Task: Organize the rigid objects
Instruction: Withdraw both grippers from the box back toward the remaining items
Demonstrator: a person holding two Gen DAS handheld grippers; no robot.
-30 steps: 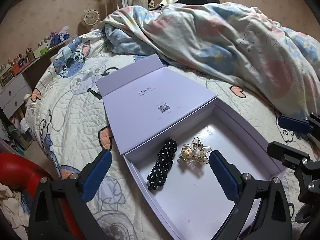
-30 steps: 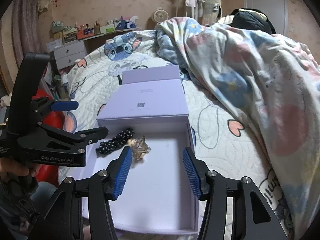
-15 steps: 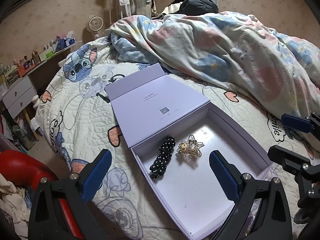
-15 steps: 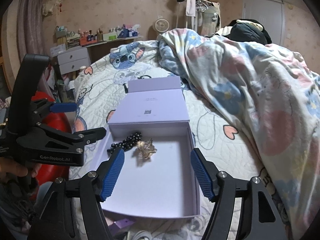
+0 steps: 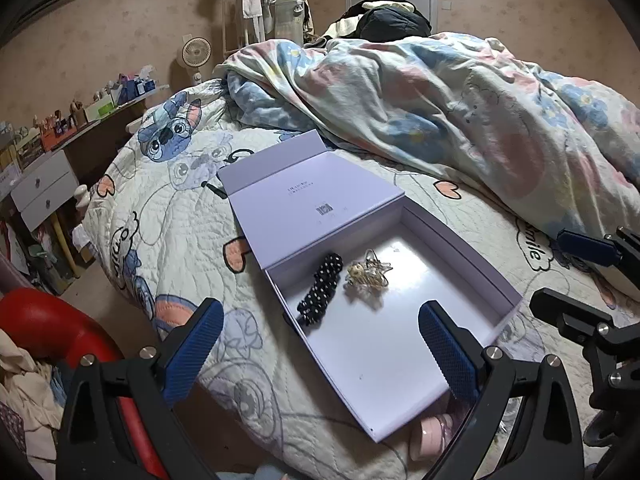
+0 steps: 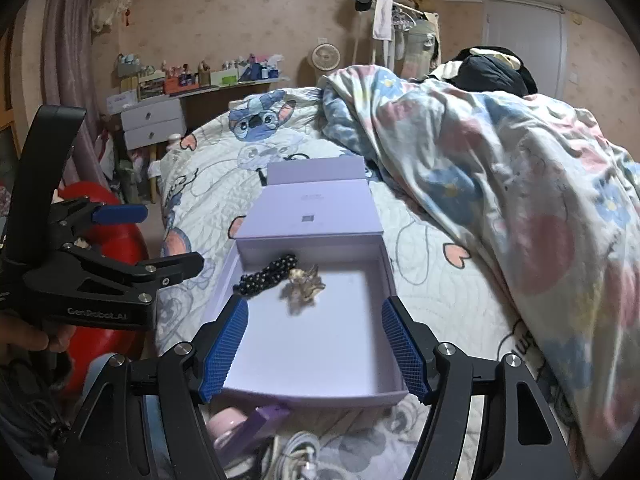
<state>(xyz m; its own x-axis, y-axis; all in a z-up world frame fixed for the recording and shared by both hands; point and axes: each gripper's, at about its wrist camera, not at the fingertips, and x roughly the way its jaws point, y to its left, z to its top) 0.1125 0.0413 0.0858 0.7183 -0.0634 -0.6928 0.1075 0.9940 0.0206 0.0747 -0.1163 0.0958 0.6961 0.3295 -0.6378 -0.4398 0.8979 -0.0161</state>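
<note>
An open lavender box (image 5: 472, 264) lies on the quilted bed, its lid (image 5: 312, 196) folded back flat. Inside, side by side at the far end, lie a black dotted scrunchie (image 5: 322, 288) and a gold star-shaped hair claw (image 5: 368, 274). My left gripper (image 5: 318, 312) hovers open above the box's near left corner, holding nothing. In the right wrist view the box (image 6: 320, 344), scrunchie (image 6: 266, 276) and hair claw (image 6: 304, 284) sit just beyond my right gripper (image 6: 315, 306), which is open and empty over the box's near half.
A rumpled floral duvet (image 6: 500, 160) covers the bed's right side. At the bed's near edge, below the box, lie a pink round item (image 6: 228, 428), a purple item (image 6: 268, 420) and a white cable (image 6: 300, 456). A red ball (image 5: 48, 320) and a drawer unit (image 6: 152, 120) stand left.
Both grippers have drawn back and up from the box, so it looks smaller. The right jaws have widened. The scrunchie and hair claw have stayed where they lay.
</note>
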